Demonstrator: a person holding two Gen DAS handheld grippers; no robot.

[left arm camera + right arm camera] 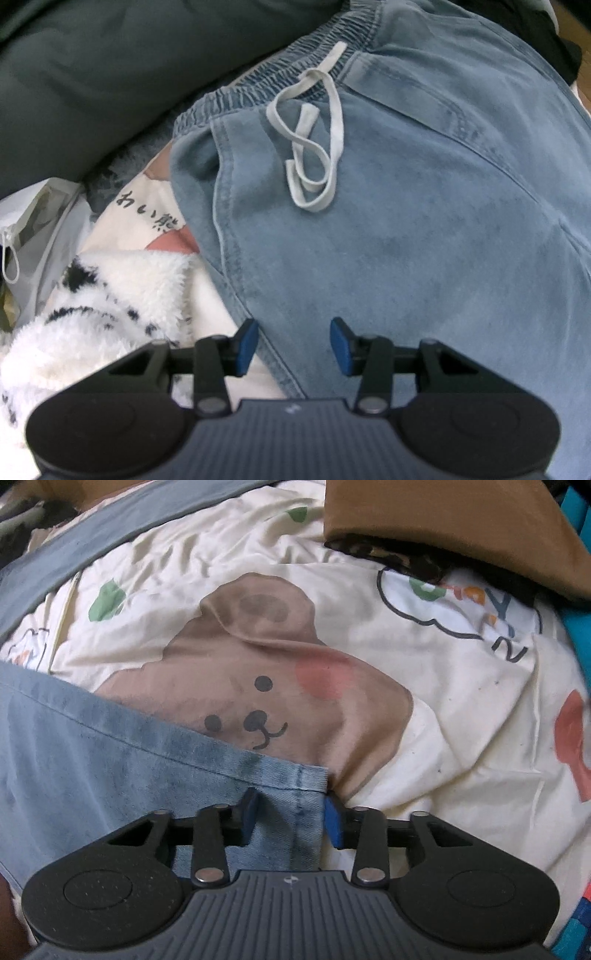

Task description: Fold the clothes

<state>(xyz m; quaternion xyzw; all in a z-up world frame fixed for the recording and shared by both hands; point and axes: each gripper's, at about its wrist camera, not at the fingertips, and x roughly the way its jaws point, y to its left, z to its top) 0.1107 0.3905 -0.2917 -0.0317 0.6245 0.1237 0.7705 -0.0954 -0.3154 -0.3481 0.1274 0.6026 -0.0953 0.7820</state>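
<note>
Denim trousers (424, 221) in pale blue lie spread on a cream bedsheet (424, 738) printed with a brown cartoon bear (258, 672). Both tools point steeply down at the cloth. In the left wrist view the left gripper (294, 345) hovers over the trousers near their left side seam, below the elastic waistband (280, 79) and its loose white drawstring (317, 147); its jaws stand apart with only flat denim under them, pinching nothing. In the right wrist view the right gripper (290, 818) sits at the corner of a hemmed edge of the denim, where the side seam meets the hem (207, 749). A strip of cloth runs between its jaws, with the blue pads (332, 821) close on either side, but whether they actually press on it cannot be told. Beyond the hem the bedsheet lies bare and rumpled. A brown cloth (443, 524) crowds the far right, a dark green cloth (110, 74) lies past the waistband, and a white fleece with black marks (96, 317) lies left of the trousers.
</note>
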